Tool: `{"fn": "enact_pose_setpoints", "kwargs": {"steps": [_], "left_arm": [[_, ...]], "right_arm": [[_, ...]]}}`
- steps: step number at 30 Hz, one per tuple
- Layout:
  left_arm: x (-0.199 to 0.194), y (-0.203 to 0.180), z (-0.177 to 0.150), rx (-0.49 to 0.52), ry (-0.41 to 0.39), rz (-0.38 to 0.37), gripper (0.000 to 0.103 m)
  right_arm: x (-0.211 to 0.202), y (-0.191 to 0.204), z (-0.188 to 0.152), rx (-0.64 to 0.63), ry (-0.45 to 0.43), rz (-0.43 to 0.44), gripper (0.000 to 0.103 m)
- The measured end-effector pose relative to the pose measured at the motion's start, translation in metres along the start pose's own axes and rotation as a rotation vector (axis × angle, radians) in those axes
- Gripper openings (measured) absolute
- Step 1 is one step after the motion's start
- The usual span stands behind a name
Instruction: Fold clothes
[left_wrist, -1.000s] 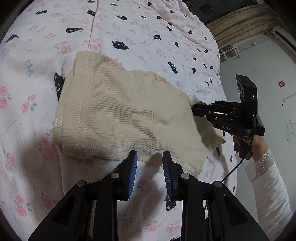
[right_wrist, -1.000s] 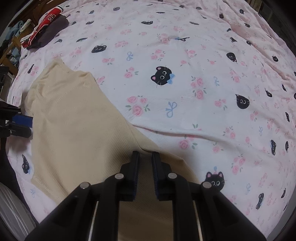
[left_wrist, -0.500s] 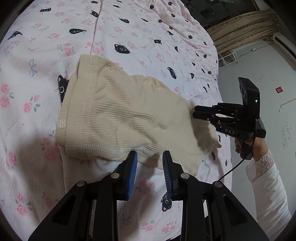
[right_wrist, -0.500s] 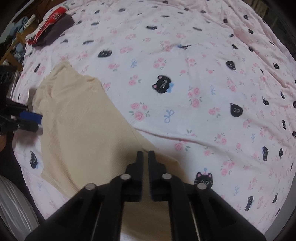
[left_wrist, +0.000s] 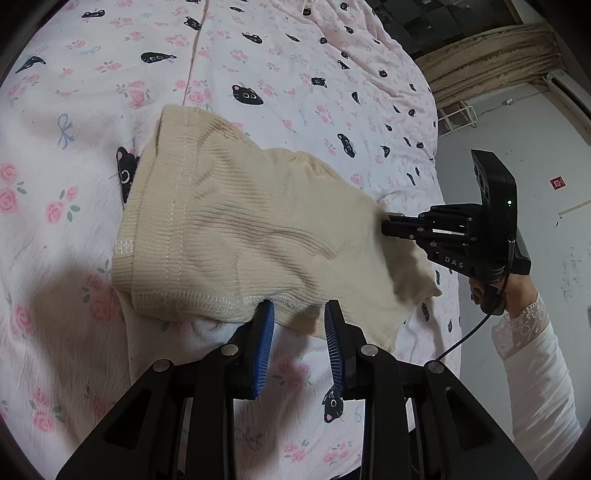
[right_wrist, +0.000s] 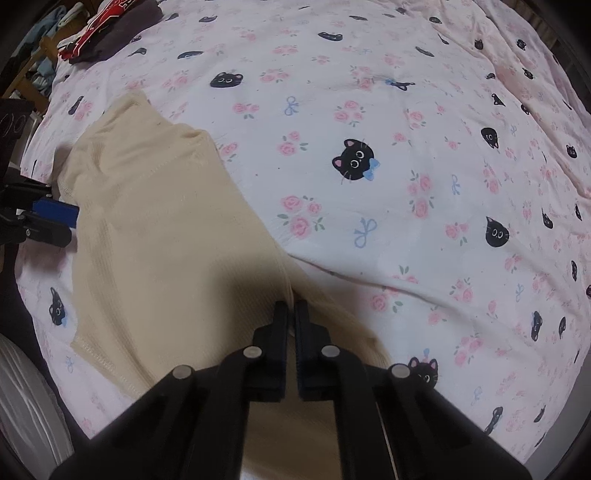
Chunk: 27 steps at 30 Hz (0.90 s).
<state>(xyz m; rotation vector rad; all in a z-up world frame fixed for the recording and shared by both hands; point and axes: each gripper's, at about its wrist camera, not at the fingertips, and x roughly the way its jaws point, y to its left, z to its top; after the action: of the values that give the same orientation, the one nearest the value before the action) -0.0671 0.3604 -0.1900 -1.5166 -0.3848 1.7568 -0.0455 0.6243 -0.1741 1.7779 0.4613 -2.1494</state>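
A cream ribbed knit garment lies on the bed, with its stitched hem toward my left gripper. It also shows in the right wrist view. My left gripper is open, its blue pads just at the garment's near hem edge, with nothing between them. My right gripper is shut on a fold of the garment's edge and lifts it slightly. It shows in the left wrist view at the garment's right side. The left gripper's blue fingers show at the left in the right wrist view.
The bed is covered by a pink sheet printed with black cats and roses. Dark and red clothes lie at the far corner. The bed's edge, a white wall and floor are at the right.
My right gripper has closed fully on the garment's edge and pulled it up a little. My left gripper has stayed open at the hem.
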Motion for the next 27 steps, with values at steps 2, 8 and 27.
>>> {"fn": "enact_pose_setpoints", "kwargs": {"steps": [2, 8, 27], "left_arm": [[-0.003, 0.0, 0.0, 0.002, -0.012, -0.004, 0.024], [-0.002, 0.004, 0.002, -0.005, -0.018, 0.017, 0.024], [0.002, 0.009, 0.001, -0.023, 0.007, 0.027, 0.024]], "right_arm": [[-0.007, -0.002, 0.001, 0.0, -0.012, -0.011, 0.004], [-0.014, -0.009, 0.011, 0.004, -0.032, -0.071, 0.004], [-0.009, -0.044, -0.032, 0.037, 0.055, -0.183, 0.036]]}}
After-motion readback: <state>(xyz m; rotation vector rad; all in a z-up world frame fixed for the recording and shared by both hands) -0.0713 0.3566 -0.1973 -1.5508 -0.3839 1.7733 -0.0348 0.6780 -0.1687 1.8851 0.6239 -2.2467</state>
